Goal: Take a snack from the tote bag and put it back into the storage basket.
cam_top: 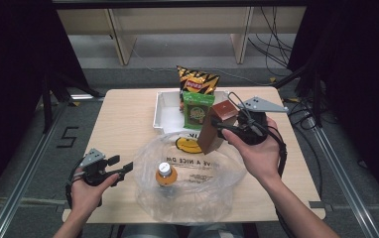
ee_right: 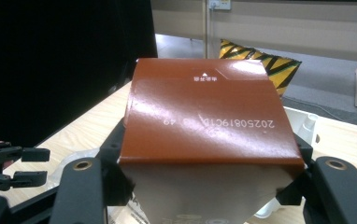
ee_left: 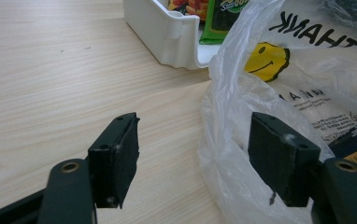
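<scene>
Brown carton [cam_top: 217, 126] sits clamped in my right gripper [cam_top: 227, 130], held tilted in the air above the far rim of the bag [cam_top: 190, 191], which sprawls along the near edge of the desk [cam_top: 123, 124]. I judge the step to be dropping the carton into the bag, beside the bottle [cam_top: 165, 174] already standing inside. To do it well I should bring the carton over the open mouth, lower it clear of the bottle's cap, and let go only once it is low inside the bag. My left gripper [cam_top: 123, 171], near the desk's near-left corner, is spread apart and holds nothing; it could pinch the bag's rim to keep the mouth wide. At the far edge a tray [cam_top: 161, 114] holds a chip bag [cam_top: 197, 82] and a green packet [cam_top: 197, 110]. On the bag I read "HAVE A NICE DAY" only in part.

From the left gripper view, my jaws stand apart with the bag's [ee_left: 279, 102] edge between them, not yet pinched. "THANK" runs upside down above a yellow smiley [ee_left: 266, 61]; the small print below is too fine to read. The tray's [ee_left: 167, 32] corner lies beyond.

From the right gripper view, both jaws press the carton's [ee_right: 209, 116] sides. Its top shows an upside-down stamp, "20250819C1D 49" as best I can tell, and a small arrow mark. The chip bag [ee_right: 260, 63] shows behind.
</scene>
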`<state>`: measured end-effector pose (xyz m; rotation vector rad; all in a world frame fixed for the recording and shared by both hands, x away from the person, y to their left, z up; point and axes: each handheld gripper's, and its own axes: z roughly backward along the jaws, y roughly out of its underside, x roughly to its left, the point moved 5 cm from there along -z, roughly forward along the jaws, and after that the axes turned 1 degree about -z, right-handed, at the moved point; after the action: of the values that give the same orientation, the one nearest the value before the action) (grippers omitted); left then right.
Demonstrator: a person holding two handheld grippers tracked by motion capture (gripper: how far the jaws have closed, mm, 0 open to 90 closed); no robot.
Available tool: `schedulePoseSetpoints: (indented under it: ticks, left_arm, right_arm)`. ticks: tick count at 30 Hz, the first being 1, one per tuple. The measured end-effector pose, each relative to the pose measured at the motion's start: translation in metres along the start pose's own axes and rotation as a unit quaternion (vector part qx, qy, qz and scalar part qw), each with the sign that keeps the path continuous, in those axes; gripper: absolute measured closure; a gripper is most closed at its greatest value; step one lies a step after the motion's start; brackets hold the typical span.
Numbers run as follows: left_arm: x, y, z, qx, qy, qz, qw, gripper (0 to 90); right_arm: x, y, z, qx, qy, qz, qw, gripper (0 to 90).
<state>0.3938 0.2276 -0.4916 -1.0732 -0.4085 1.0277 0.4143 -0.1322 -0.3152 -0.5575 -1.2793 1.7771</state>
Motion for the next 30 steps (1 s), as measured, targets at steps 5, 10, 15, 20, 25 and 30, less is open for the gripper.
schedulePoseSetpoints:
  ticks: [5, 10, 15, 20, 25, 30]
  left_arm:
    - [-0.001, -0.001, 0.001, -0.002, 0.002, -0.003, 1.0000, 33.2]
    - [0.000, -0.001, 0.001, -0.004, 0.003, -0.004, 1.0000, 33.3]
    - [-0.001, 0.000, 0.000, -0.001, 0.004, -0.007, 1.0000, 33.3]
    - [-0.001, 0.000, 0.000, -0.001, 0.003, -0.005, 1.0000, 33.4]
    - [-0.002, 0.000, 0.000, -0.002, 0.004, -0.003, 1.0000, 33.4]
    - [-0.001, -0.001, 0.000, -0.001, 0.004, -0.007, 1.0000, 33.4]
  right_arm:
    - [0.001, -0.003, 0.002, -0.002, 0.002, -0.002, 1.0000, 38.9]
    - [0.000, -0.005, 0.003, -0.005, 0.008, -0.003, 1.0000, 38.9]
    - [-0.003, -0.006, 0.002, -0.008, 0.010, 0.005, 0.9999, 38.9]
    - [-0.003, -0.009, 0.003, -0.005, 0.013, -0.008, 0.9999, 39.0]
    - [-0.002, -0.013, 0.004, -0.012, 0.014, 0.002, 0.9998, 38.9]
    - [-0.003, -0.019, 0.006, -0.020, 0.016, 0.010, 0.9996, 39.0]
